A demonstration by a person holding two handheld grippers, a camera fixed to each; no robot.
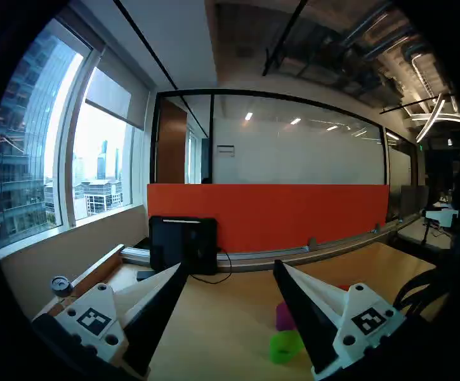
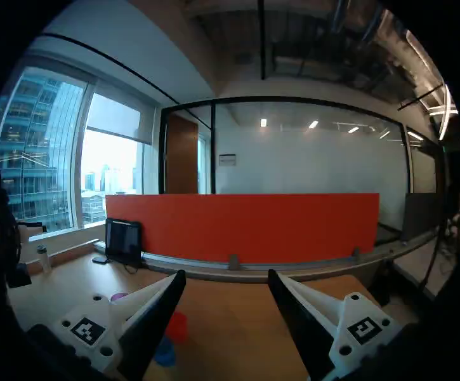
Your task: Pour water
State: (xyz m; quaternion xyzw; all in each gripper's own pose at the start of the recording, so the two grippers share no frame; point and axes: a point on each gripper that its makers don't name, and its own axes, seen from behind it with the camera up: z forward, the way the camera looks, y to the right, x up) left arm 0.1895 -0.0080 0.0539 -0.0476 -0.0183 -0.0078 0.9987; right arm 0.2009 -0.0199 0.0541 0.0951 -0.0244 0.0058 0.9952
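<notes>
Currently both claws are hanging empty above the desk [image 1: 230,330], so nothing is being poured yet. The left gripper [image 1: 228,263] is gaping wide with only air between its fingers, and the right gripper [image 2: 226,272] is doing the same.

Low in the left gripper view, a green cup [image 1: 285,346] and a purple cup [image 1: 285,315] are sitting just beside the inner edge of that claw's right-hand finger, partly hidden by it. In the right gripper view a red cup [image 2: 177,327] and a blue cup [image 2: 164,352] are peeking out from behind the left-hand finger, close together. A small bottle [image 2: 42,257] is standing well apart by the window. Which vessel is holding water I cannot tell.

Trouble is likely waiting in the approach. The cups are sitting so near the fingers that a claw dropping toward one is probably going to nudge its neighbour, tipping it or sending it sliding. They are looking light, so a hard squeeze could be buckling a wall, while a loose one is risking a slip mid-tilt. The crowding is also making it easy to pinch two at once. Any spill is going to be running across bare wood toward the tablet [image 1: 183,244] and its cable [image 1: 220,274] by the partition [image 1: 268,216].
</notes>
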